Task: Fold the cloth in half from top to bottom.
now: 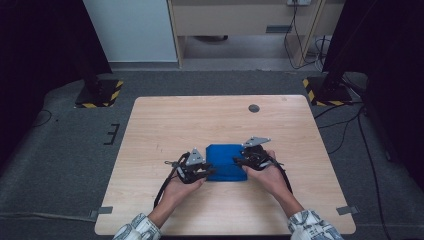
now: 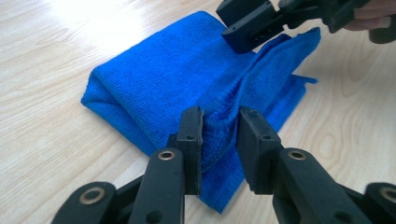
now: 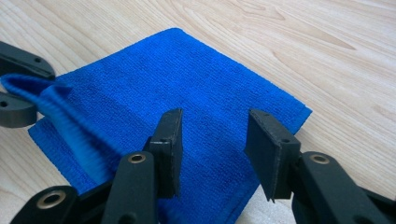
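Blue cloth (image 1: 226, 162) lies folded on worktop (image 1: 200, 120). My left gripper (image 2: 219, 135) and right gripper (image 3: 212, 151) spread, cloth between, unpinched. Withdraw level to avoid dragging the fold.

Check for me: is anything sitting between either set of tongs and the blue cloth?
Nothing visible. The left tongs straddle a raised fold of the blue cloth, pads apart. The right tongs stand open over the cloth's edge. Around it, only bare wooden table.

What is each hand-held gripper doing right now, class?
Left hand-held gripper: open, raised fold of the blue cloth between its jaws.
Right hand-held gripper: open over the cloth, holding nothing.
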Available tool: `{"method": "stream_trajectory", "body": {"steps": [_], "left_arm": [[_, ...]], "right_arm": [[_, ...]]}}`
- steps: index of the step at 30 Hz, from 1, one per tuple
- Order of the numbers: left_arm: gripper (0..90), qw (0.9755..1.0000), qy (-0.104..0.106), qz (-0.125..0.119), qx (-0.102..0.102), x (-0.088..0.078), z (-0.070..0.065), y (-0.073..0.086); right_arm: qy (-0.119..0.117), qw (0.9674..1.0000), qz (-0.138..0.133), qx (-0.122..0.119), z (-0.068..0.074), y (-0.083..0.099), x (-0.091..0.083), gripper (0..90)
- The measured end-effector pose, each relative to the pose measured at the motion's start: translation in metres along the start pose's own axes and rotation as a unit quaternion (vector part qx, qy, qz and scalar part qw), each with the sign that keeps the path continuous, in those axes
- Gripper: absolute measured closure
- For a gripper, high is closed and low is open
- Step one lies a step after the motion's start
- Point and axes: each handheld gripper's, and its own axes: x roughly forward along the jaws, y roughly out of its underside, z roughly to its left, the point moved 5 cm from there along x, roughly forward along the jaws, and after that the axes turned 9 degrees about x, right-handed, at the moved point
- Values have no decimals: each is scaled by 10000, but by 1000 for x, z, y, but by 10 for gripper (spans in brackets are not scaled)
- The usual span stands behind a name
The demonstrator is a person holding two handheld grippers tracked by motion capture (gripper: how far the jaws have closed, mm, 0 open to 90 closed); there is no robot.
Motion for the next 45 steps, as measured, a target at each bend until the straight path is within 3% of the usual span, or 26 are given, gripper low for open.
{"method": "stream_trajectory", "body": {"steps": [6, 18, 30, 38, 45], "left_arm": [[687, 9999, 7, -67, -94, -6, 1, 4], [652, 9988, -24, -438, -212, -25, 0, -5], [619, 9974, -376, -556, -275, -20, 17, -4], [610, 9995, -289, -119, -42, -7, 10, 9], [596, 9984, -438, 188, 305, -1, 1, 20]], "right_arm": [[-29, 10000, 37, -36, 2, 7, 0, 565], [-63, 9999, 89, -90, 2, 16, -7, 568], [-144, 9996, 129, -209, 4, 27, -19, 563], [-152, 9990, 274, -326, 6, 44, -22, 550], [-36, 9978, 300, -584, 9, 48, -21, 484]]}}
